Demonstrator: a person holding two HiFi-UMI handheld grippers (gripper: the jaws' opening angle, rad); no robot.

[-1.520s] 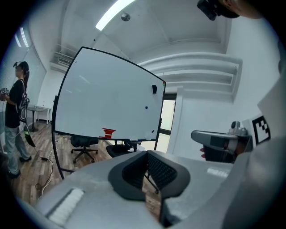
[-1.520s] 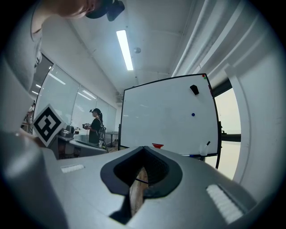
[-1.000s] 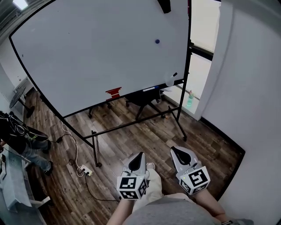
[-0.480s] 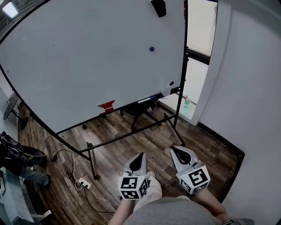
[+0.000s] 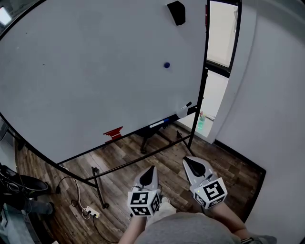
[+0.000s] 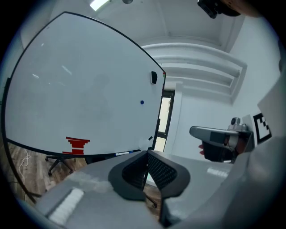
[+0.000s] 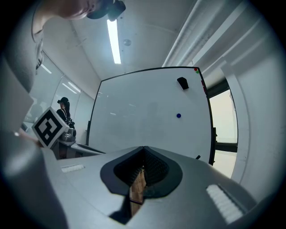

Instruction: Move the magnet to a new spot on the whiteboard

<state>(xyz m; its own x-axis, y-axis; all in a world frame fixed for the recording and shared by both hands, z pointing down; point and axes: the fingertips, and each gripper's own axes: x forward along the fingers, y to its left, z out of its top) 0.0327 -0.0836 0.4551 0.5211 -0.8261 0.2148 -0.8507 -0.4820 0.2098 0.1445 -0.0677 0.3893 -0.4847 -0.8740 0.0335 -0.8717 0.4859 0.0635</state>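
Note:
A small blue round magnet (image 5: pixel 167 65) sticks to the large whiteboard (image 5: pixel 86 81), toward its right side; it also shows as the magnet (image 6: pixel 142 102) in the left gripper view and the magnet (image 7: pixel 178 116) in the right gripper view. Both grippers hang low near the person's body, far from the board. My left gripper (image 5: pixel 151 171) is shut with nothing in it. My right gripper (image 5: pixel 192 164) is shut and empty too. Their tips meet in the left gripper (image 6: pixel 146 154) and right gripper (image 7: pixel 144 150) views.
A black eraser (image 5: pixel 177 12) sits at the board's upper right. A red block (image 5: pixel 113 134) and markers rest at the tray. The board stands on a black rolling frame (image 5: pixel 190 138) over wood floor with a power strip (image 5: pixel 89 201). A white wall (image 5: pixel 271 95) rises at the right.
The head view has tilted up and nearer, so the whiteboard fills more of the frame. Both grippers keep their place and stay shut.

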